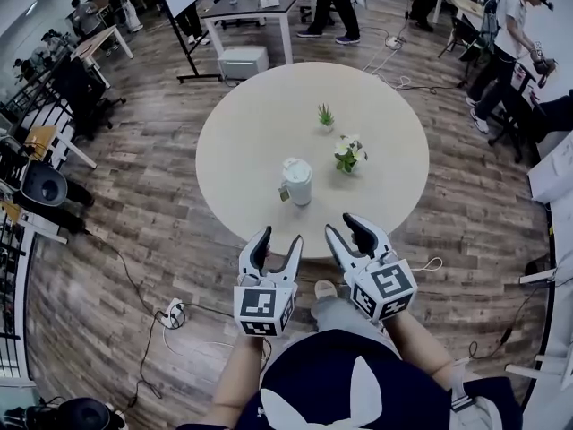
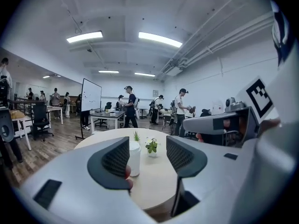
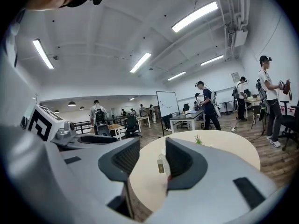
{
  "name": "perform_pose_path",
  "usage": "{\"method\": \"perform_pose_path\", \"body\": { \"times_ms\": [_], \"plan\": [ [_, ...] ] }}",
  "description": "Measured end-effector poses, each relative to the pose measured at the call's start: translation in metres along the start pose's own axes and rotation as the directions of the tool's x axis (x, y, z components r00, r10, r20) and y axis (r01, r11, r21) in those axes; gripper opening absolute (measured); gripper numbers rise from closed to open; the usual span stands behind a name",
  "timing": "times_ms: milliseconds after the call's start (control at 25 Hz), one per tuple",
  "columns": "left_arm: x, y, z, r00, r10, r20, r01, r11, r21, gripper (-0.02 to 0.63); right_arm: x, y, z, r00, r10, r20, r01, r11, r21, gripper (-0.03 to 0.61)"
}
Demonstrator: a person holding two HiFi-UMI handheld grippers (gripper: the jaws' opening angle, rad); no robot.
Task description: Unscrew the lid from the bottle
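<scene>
bottle (image 1: 297,183), white with its lid on, stands upright on the round table (image 1: 235,141), somewhat nearer the person than the table's middle, with a small tag (image 1: 284,193) hanging at its left side. at the left of the head view the left gripper (image 1: 279,244) is held by the table's near edge, pointing across it. its jaws are released, well apart, with nothing clamped. in the left gripper view the bottle shows in the gap between those jaws but well beyond them, out on the tabletop. it sits against the left pad's edge in the picture, partly hidden behind that pad, and neither pad touches it. farther back on the table a small spiky green plant (image 1: 325,116) stands apart from the bottle, as does a little pot of white flowers (image 1: 348,154) to the plant's right and nearer. at the right, the right gripper (image 1: 346,228) hovers beside the left one at the near edge, also aimed across the table. its jaws are parted too, less widely, and grasp nothing. in the right gripper view only a sliver of the bottle and its tag shows in the gap, hard against the right pad, which covers the rest. the bottle stands beyond the fingertips, not between the pads themselves.
</scene>
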State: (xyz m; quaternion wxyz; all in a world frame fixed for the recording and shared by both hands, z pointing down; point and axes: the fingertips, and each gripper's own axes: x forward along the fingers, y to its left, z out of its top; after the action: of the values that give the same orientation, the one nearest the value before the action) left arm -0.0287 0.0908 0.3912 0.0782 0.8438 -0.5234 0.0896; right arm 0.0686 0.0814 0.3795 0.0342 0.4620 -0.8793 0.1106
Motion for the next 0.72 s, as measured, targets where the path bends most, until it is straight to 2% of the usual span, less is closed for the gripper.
{"method": "perform_pose_path", "body": {
  "times_ms": [80, 160, 400, 560, 720],
  "plan": [
    [0.006, 0.003, -0.002, 1.000, 0.005, -0.012, -0.005, 1.000, 0.011, 0.256, 0.008, -0.005, 0.000, 1.000, 0.004, -0.014, -0.004, 1.000, -0.006, 0.246],
    [0.013, 0.007, -0.004, 1.000, 0.006, -0.026, -0.005, 1.000, 0.016, 0.266, 0.016, -0.012, -0.001, 1.000, 0.001, -0.028, -0.002, 1.000, -0.018, 0.298],
    [0.036, 0.026, -0.012, 0.996, 0.071, -0.056, -0.069, 0.997, 0.040, 0.310, 0.040, -0.030, -0.004, 0.997, 0.020, -0.069, -0.021, 1.000, -0.008, 0.350],
    [0.056, 0.033, -0.024, 0.991, 0.078, -0.105, -0.071, 0.995, 0.068, 0.321, 0.057, -0.040, -0.010, 0.993, 0.050, -0.107, -0.050, 0.999, -0.001, 0.399],
    [0.077, 0.038, -0.039, 0.984, 0.069, -0.162, -0.059, 0.996, 0.061, 0.322, 0.074, -0.051, -0.013, 0.986, 0.093, -0.140, -0.092, 0.996, 0.010, 0.423]
  ]
}}
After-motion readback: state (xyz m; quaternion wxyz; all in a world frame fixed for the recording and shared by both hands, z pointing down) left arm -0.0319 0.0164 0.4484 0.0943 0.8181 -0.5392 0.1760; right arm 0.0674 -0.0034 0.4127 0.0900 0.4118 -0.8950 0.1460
